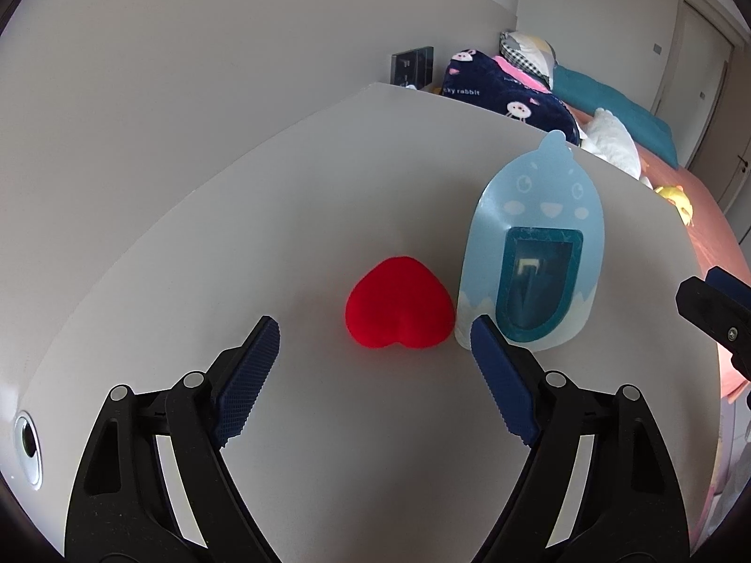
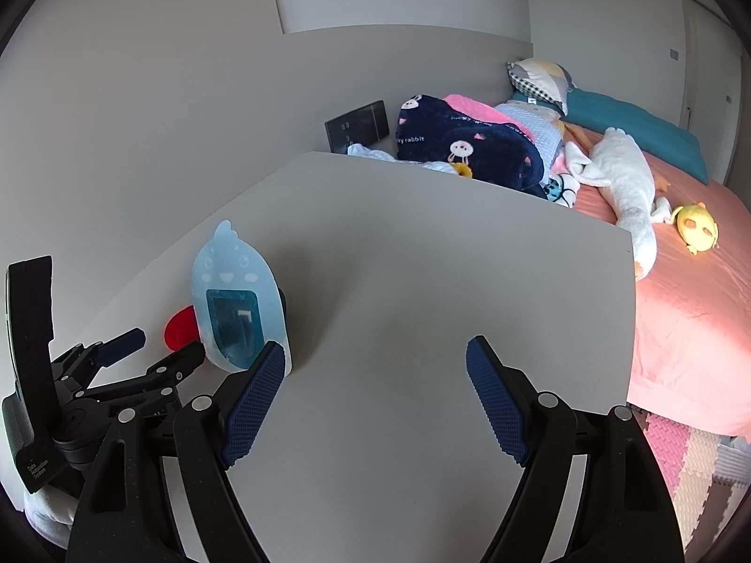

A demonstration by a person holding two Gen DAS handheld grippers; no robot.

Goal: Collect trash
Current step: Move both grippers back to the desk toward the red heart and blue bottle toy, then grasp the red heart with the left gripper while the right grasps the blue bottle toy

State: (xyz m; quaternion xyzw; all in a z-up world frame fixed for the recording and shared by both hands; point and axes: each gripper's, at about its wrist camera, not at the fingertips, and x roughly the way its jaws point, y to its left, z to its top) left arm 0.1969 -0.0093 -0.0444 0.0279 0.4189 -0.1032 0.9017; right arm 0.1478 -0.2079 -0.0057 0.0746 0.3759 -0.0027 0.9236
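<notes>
A red fuzzy heart-shaped object lies on the white table. A light blue bird-shaped desktop bin with a teal flap stands right next to it. My left gripper is open, just short of the heart, with nothing between its fingers. In the right wrist view the bin stands at the left with the heart partly hidden behind it. My right gripper is open and empty over bare table, to the right of the bin. The left gripper shows there too.
A bed with pink sheet lies beyond the table's right edge, with a navy blanket, pillows, a white plush and a yellow plush. A cable hole sits at the table's left. Foam floor mats lie at lower right.
</notes>
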